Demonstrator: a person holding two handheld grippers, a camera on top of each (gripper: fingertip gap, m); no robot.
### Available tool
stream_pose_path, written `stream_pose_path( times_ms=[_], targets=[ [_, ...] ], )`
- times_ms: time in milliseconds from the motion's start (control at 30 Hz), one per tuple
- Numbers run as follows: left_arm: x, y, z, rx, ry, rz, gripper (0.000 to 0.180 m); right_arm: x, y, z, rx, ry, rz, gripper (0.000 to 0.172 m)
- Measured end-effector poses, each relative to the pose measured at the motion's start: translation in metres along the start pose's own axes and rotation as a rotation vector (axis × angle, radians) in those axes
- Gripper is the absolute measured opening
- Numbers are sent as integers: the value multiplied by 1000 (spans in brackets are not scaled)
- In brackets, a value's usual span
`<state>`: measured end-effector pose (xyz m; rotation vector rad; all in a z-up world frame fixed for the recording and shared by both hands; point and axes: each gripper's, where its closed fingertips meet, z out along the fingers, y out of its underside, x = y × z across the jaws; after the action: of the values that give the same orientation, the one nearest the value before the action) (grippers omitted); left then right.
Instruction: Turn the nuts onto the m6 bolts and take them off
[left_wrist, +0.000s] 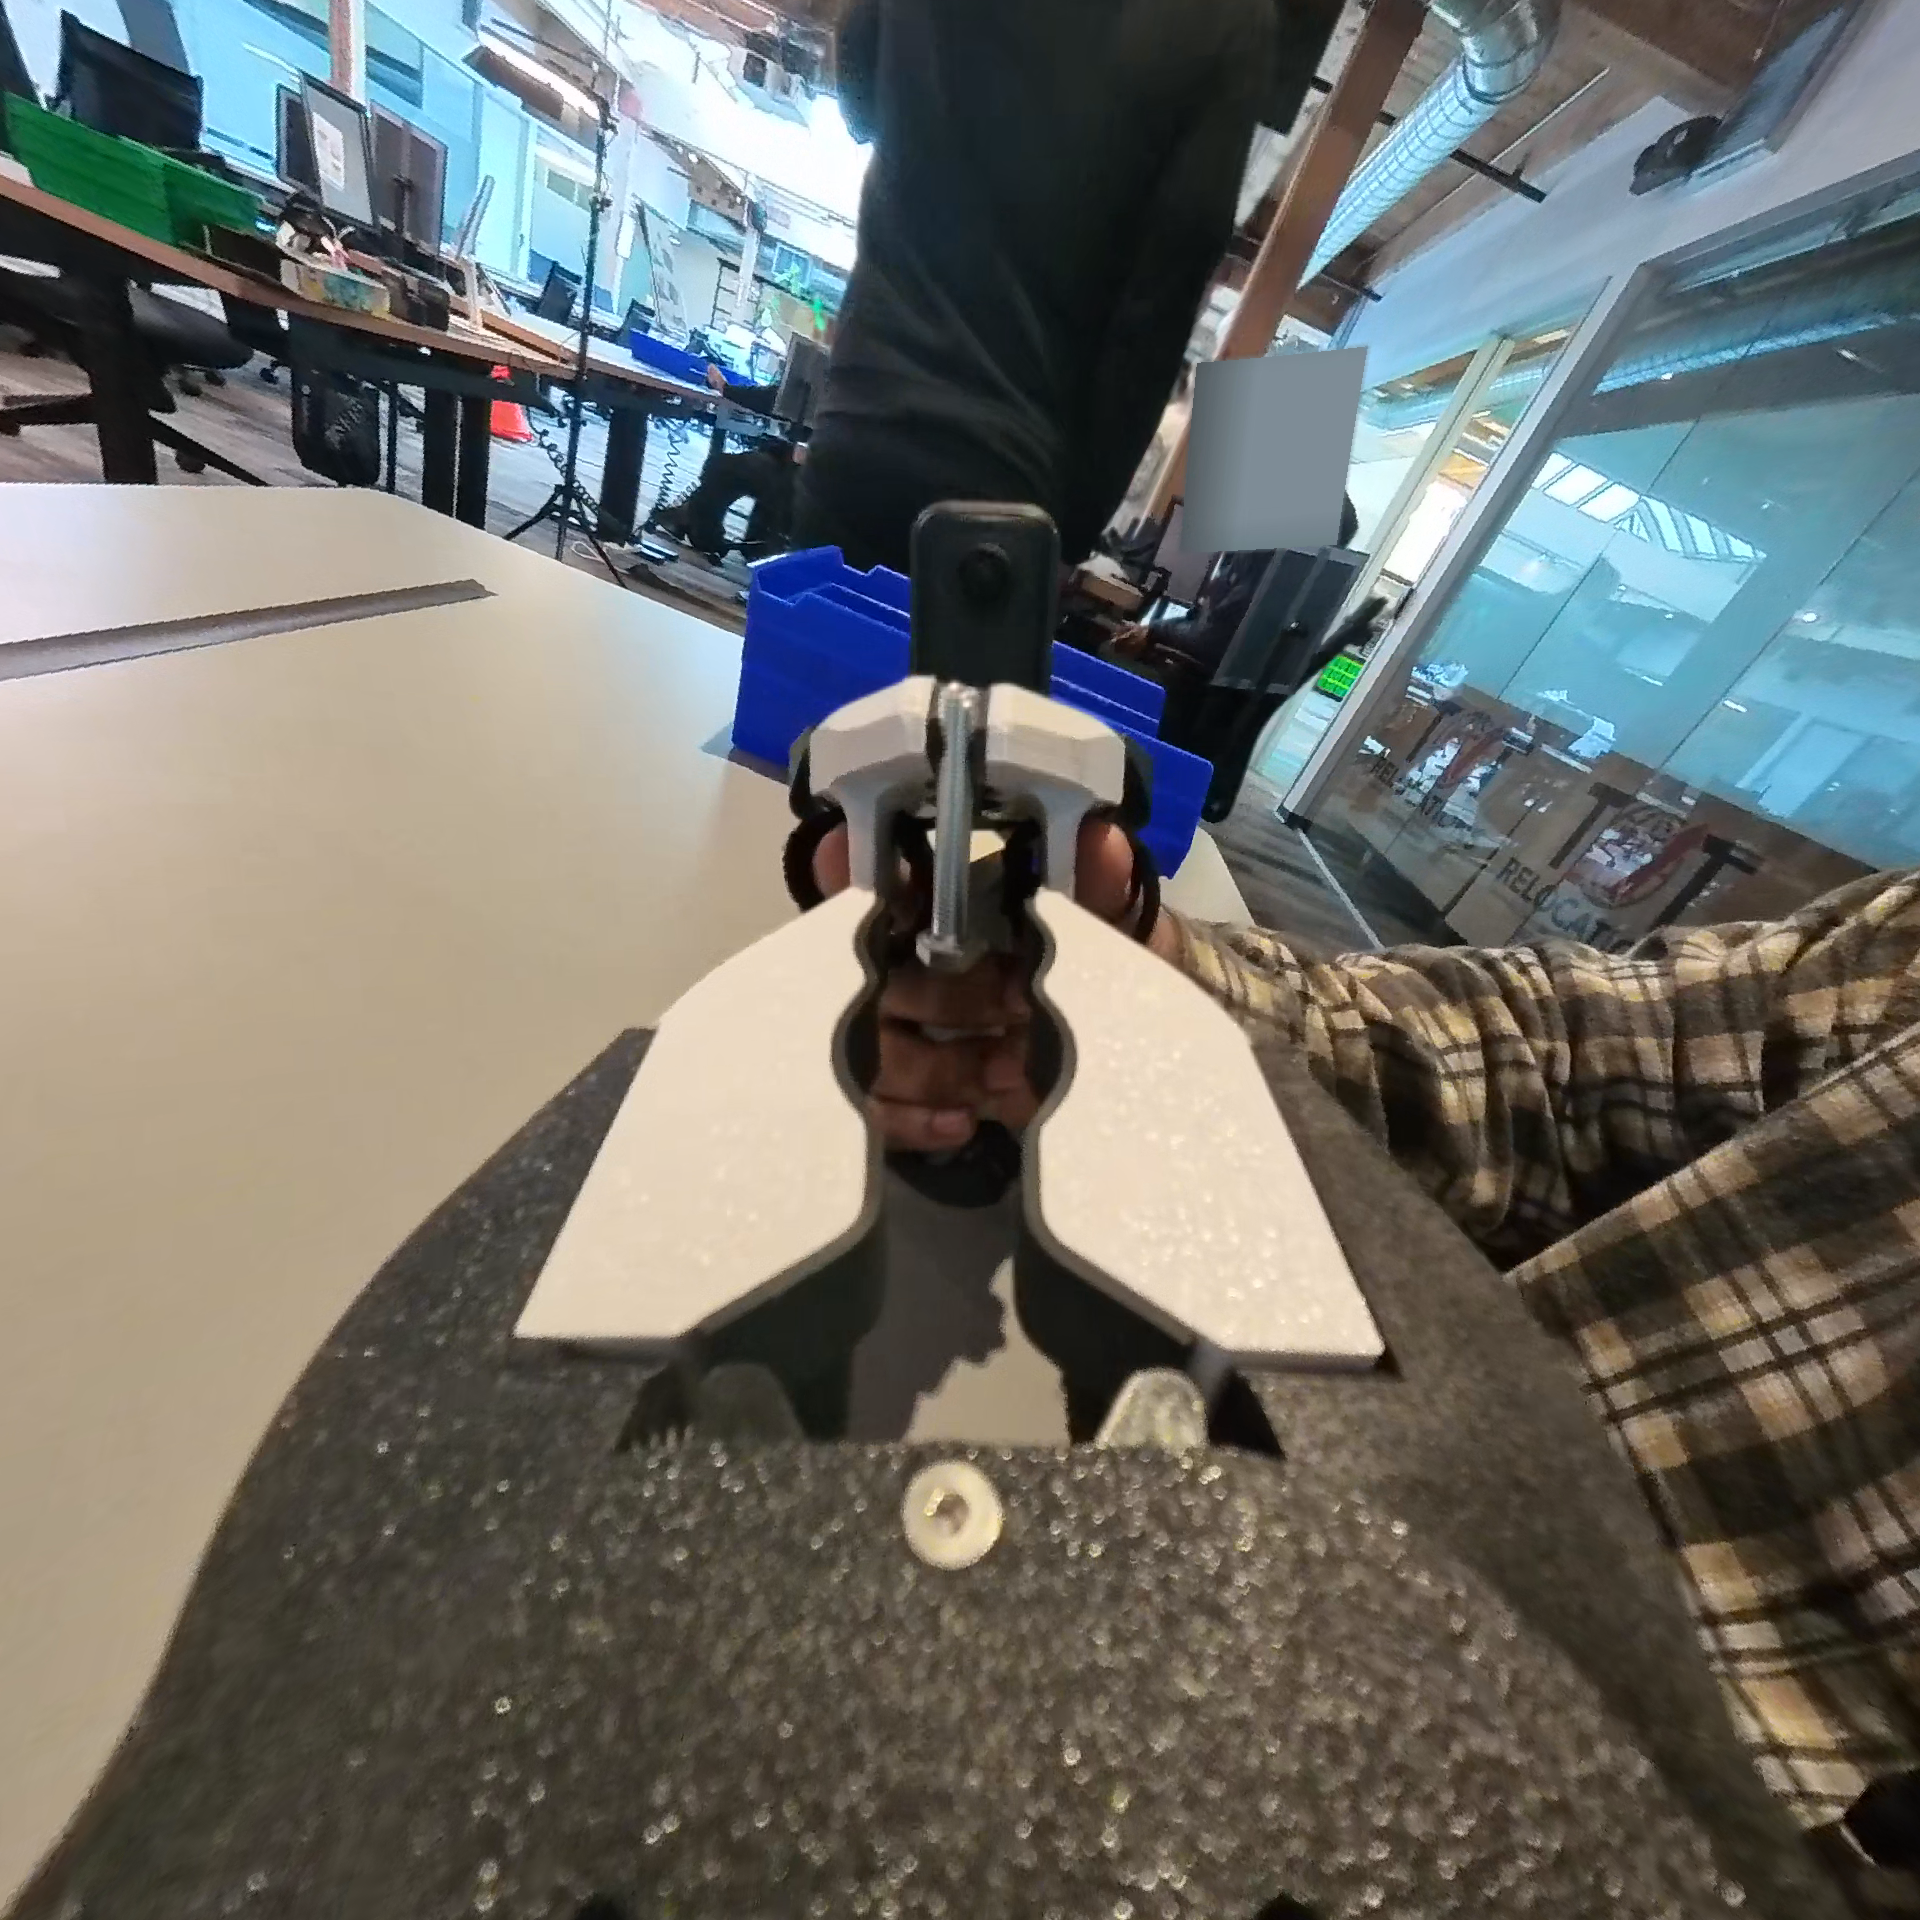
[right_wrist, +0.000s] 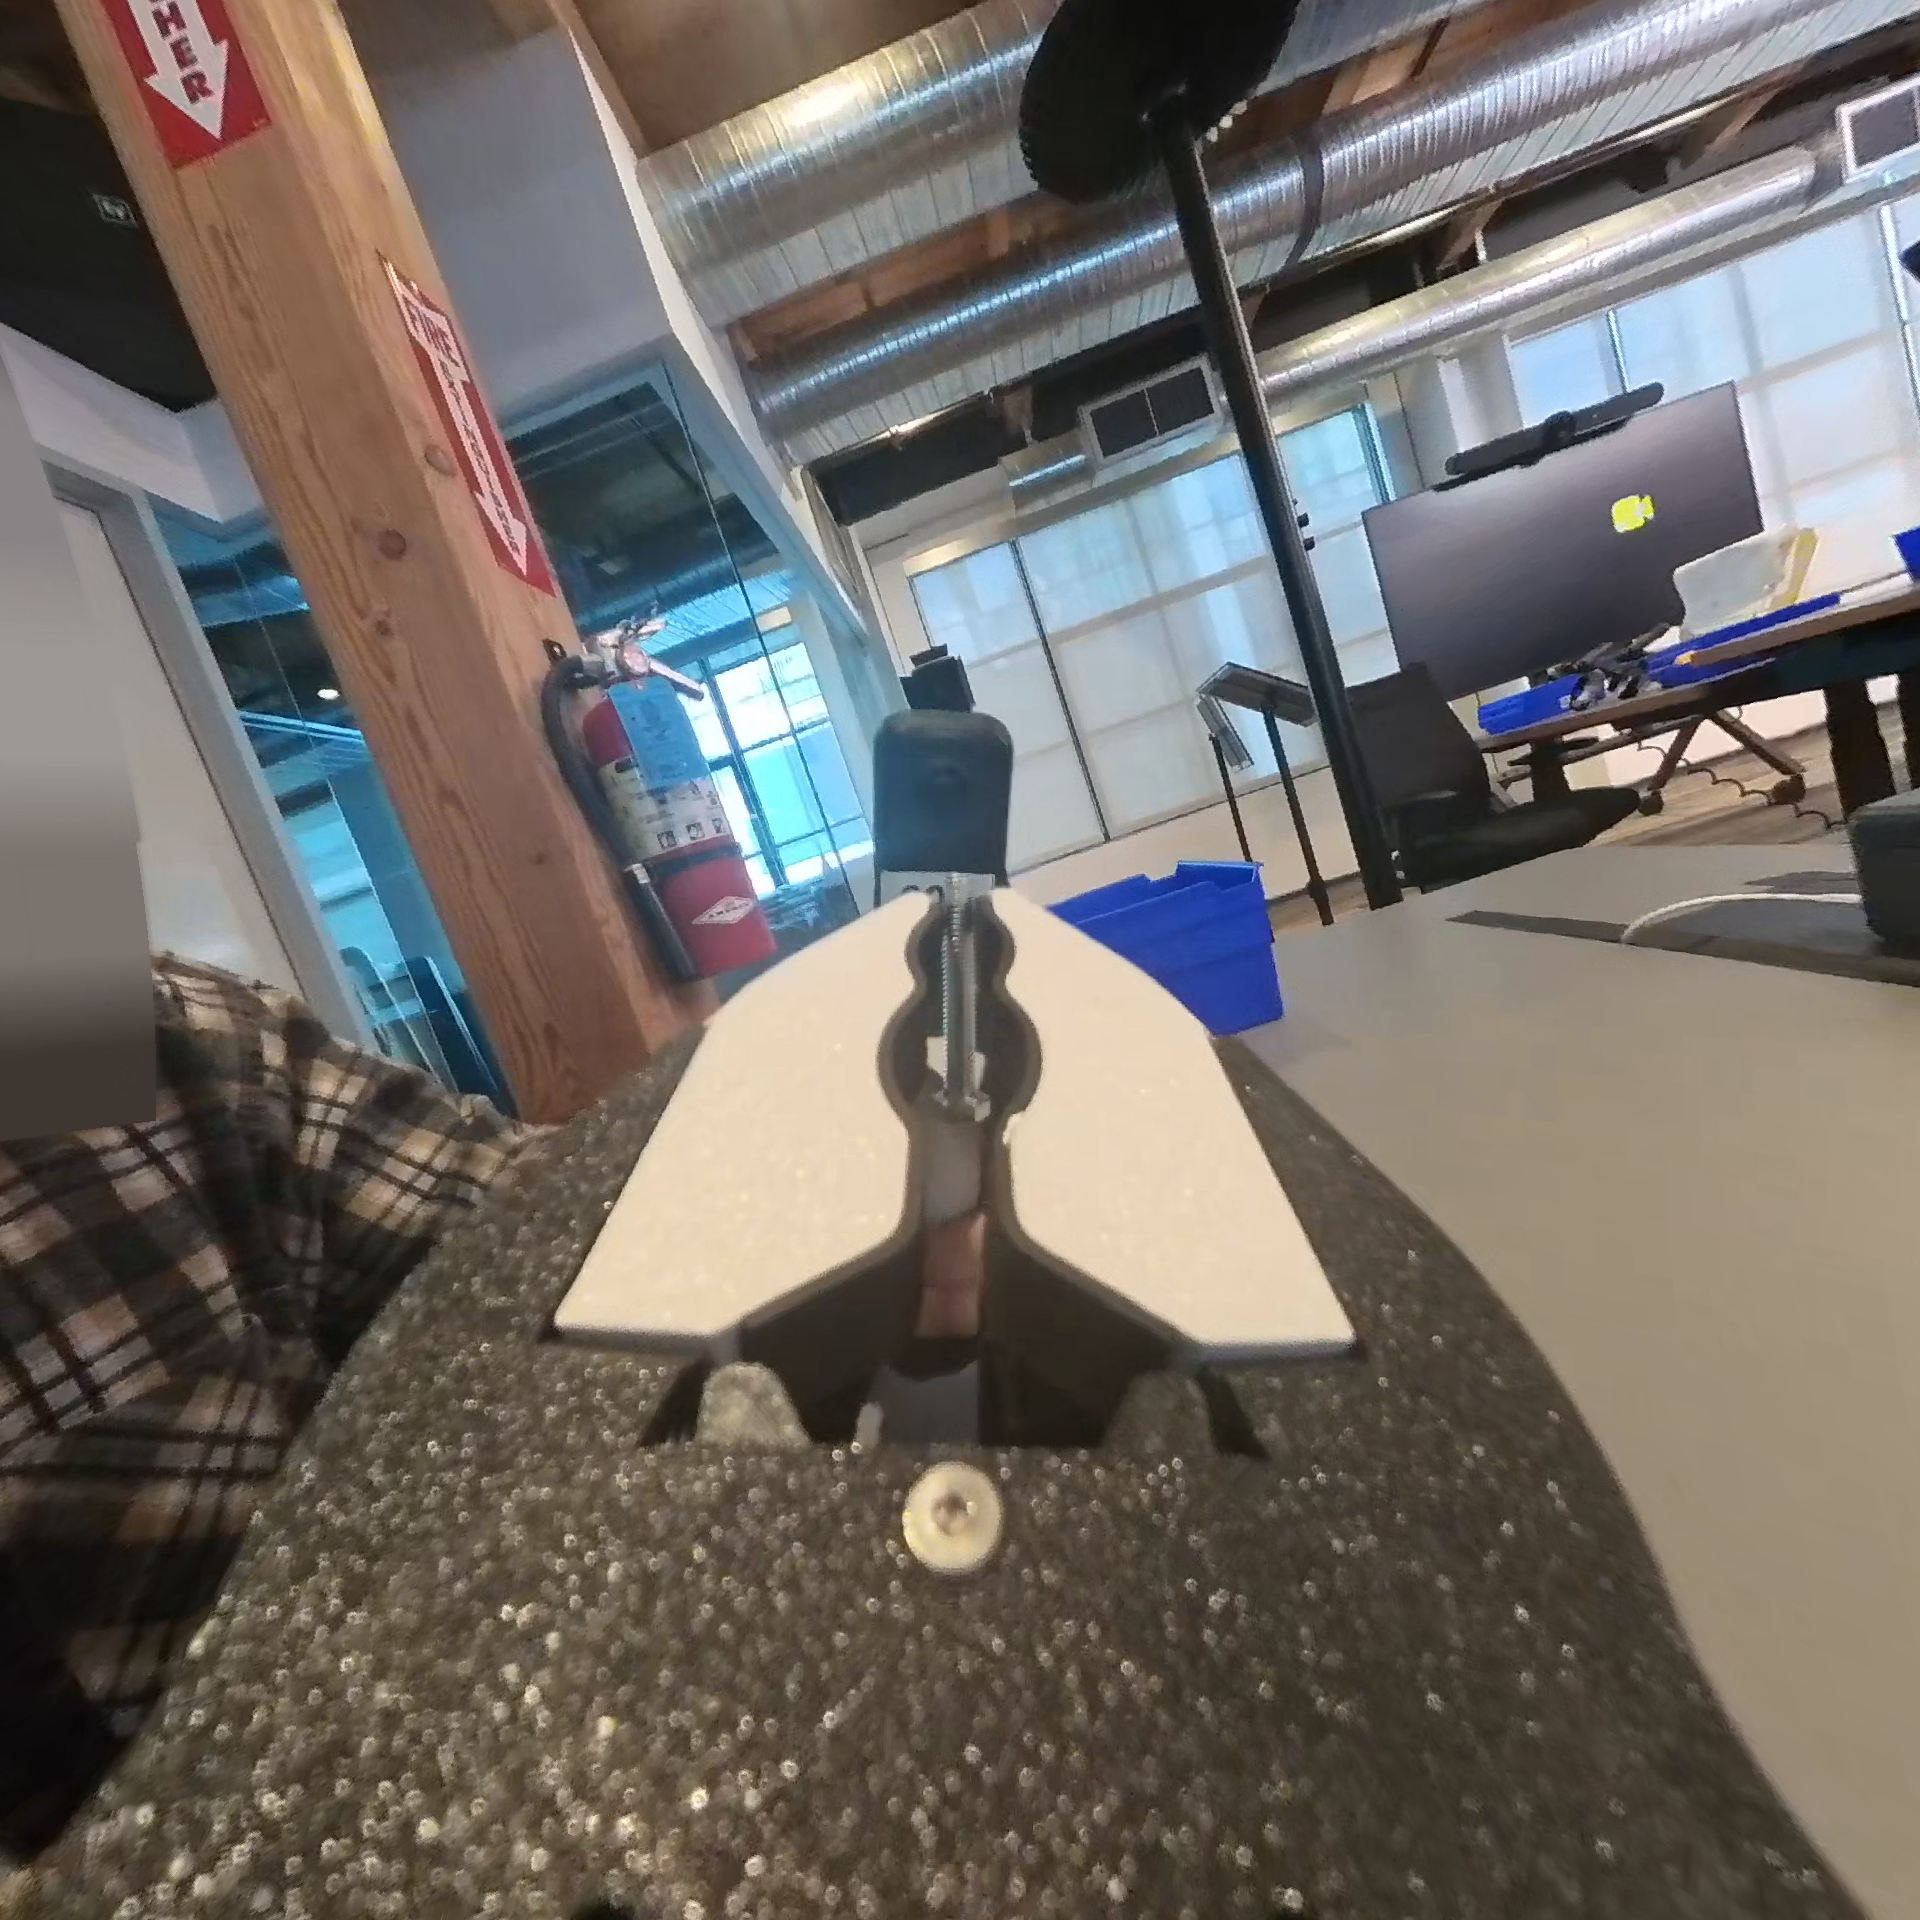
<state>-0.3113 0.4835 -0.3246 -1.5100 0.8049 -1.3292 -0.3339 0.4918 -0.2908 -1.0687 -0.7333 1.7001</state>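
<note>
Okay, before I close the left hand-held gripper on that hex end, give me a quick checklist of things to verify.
1. Right hand-held gripper clamped on the bolt: ok.
2. Bolt's hex end sits between the left hand-held gripper fingers: ok.
3. Left fingers pressing on the hex end: not ok, there are gaps on both sides.
4. Bolt roughly centred in the left opening: ok.
5. Whether that hex end is a nut or the bolt head: cannot tell.
6. Blue bins clear of the work: ok.
</note>
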Motion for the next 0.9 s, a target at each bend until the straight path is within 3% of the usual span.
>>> stream_pose_path(
  times_ms=[900],
  targets=[
    [8,3,4,-22,28,26,12,-9,-3,2,-2,-42,-21,5]
  ],
)
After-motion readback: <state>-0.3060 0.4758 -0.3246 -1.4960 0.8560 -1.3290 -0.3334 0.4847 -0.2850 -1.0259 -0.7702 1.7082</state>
